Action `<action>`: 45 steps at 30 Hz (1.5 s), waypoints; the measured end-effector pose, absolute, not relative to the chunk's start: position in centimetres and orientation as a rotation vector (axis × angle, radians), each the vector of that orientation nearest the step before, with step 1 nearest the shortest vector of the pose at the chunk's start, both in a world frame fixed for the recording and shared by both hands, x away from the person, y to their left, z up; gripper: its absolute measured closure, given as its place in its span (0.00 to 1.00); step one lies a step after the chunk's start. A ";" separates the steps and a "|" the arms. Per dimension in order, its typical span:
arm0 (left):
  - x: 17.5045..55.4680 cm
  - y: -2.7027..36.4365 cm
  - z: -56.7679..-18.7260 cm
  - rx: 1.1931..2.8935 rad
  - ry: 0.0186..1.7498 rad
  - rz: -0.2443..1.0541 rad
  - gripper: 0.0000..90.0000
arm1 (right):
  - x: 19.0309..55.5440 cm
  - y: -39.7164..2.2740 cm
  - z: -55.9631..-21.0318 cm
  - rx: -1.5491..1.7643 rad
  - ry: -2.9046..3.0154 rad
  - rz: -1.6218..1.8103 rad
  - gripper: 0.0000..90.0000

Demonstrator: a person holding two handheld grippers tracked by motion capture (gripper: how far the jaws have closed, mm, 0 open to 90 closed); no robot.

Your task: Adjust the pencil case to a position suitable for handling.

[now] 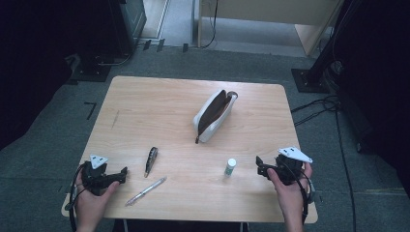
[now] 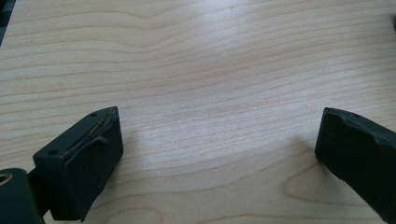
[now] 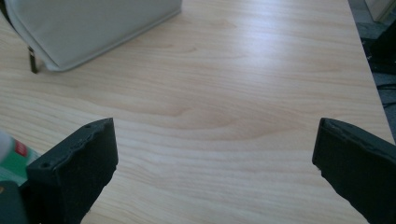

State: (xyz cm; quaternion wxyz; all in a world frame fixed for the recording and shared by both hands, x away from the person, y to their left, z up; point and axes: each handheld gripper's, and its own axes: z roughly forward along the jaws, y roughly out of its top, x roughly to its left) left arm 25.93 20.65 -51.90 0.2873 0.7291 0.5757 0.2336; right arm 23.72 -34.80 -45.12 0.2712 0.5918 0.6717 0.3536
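A white pencil case [image 1: 214,116] lies unzipped near the middle of the wooden table [image 1: 145,111], its dark inside showing. Its pale side [image 3: 88,28] and zip pull fill the top left of the right gripper view. A dark pen-like object [image 1: 151,160] and a clear pen [image 1: 146,191] lie toward the front left. A small white and green tube [image 1: 230,167] stands front right; its blurred edge [image 3: 11,154] sits beside the left jaw. My left gripper [image 1: 123,173] is open over bare wood [image 2: 215,140]. My right gripper [image 1: 259,165] is open and empty [image 3: 215,154].
The table stands on grey carpet [image 1: 48,145]. Black stands [image 1: 309,77] and cables [image 1: 319,104] lie to the right, and dark equipment [image 1: 111,34] sits behind the table at the far left.
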 end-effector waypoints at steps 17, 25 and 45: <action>25.9 20.7 -51.9 1.947 1.538 0.624 0.01 | 27.8 -29.5 -40.8 1.487 1.858 1.043 0.00; 25.9 20.6 -51.9 1.946 1.539 0.625 0.01 | 30.0 -27.8 -39.9 1.482 1.882 1.087 0.00; 25.9 20.7 -51.9 1.947 1.538 0.625 0.01 | 33.5 -24.1 -38.5 1.453 1.938 1.054 0.00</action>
